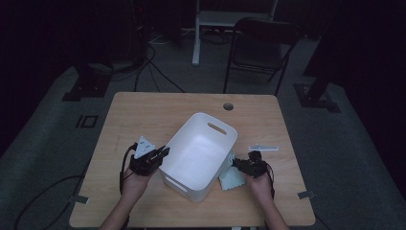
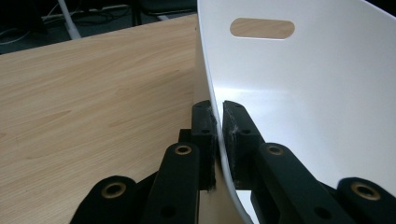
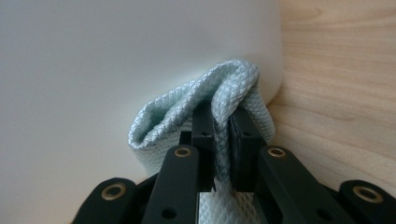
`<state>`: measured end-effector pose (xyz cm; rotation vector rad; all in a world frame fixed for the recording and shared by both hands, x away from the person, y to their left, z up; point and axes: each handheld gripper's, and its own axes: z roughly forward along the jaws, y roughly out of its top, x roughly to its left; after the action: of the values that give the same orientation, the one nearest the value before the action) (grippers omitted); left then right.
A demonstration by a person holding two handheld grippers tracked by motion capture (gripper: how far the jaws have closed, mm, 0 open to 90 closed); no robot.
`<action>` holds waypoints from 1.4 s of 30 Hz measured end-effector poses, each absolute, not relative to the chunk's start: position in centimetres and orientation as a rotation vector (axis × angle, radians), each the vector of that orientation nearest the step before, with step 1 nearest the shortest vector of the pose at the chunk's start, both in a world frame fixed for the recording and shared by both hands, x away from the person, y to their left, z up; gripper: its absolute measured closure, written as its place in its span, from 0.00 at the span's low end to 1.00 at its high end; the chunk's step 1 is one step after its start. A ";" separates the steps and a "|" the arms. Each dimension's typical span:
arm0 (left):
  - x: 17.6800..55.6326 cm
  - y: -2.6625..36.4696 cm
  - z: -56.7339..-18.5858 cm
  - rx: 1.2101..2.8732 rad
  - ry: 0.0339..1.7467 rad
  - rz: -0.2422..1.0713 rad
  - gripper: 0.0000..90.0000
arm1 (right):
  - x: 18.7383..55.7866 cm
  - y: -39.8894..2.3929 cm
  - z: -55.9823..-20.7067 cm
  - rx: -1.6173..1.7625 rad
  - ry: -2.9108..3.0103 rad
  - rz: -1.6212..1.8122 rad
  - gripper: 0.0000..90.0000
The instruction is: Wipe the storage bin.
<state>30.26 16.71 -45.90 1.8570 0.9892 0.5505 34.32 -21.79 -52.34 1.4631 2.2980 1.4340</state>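
One white bin (image 1: 198, 155) sat mid-table (image 1: 143, 110), between the two grippers. The left gripper (image 2: 218, 128) was clamped on the bin's near wall; the right gripper (image 3: 223, 140) pinched one pale blue cloth (image 3: 205, 100) bunched against the bin's outer side. One folding chair (image 1: 261, 45) stood beyond the table.

Your high view looks forward and down from above your side of the table (image 1: 143, 108). Your left gripper view rides close behind its jaws, facing along the white tub (image 2: 327, 84) wall. Your right gripper view sits tight against the tub's outer side. All three views share the tub.
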 end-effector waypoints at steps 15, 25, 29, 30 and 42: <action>30.5 16.9 -45.9 1.861 0.981 0.509 0.93 | 30.1 -21.6 -46.6 1.192 2.227 1.660 0.92; 30.5 16.9 -45.9 1.868 0.975 0.506 0.93 | 30.5 -21.1 -47.3 1.224 2.215 1.669 0.89; 30.5 16.9 -45.9 1.867 0.973 0.503 0.93 | 30.8 -21.3 -47.3 1.217 2.221 1.676 0.86; 30.5 16.9 -45.9 1.868 0.974 0.504 0.92 | 30.8 -21.3 -47.4 1.215 2.216 1.680 0.86; 30.5 16.9 -45.9 1.861 0.969 0.500 0.92 | 30.9 -21.1 -47.9 1.207 2.232 1.643 0.91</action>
<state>30.51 16.90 -45.93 1.8609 0.9692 0.5001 30.94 -21.06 -47.89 1.2068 2.2323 1.6431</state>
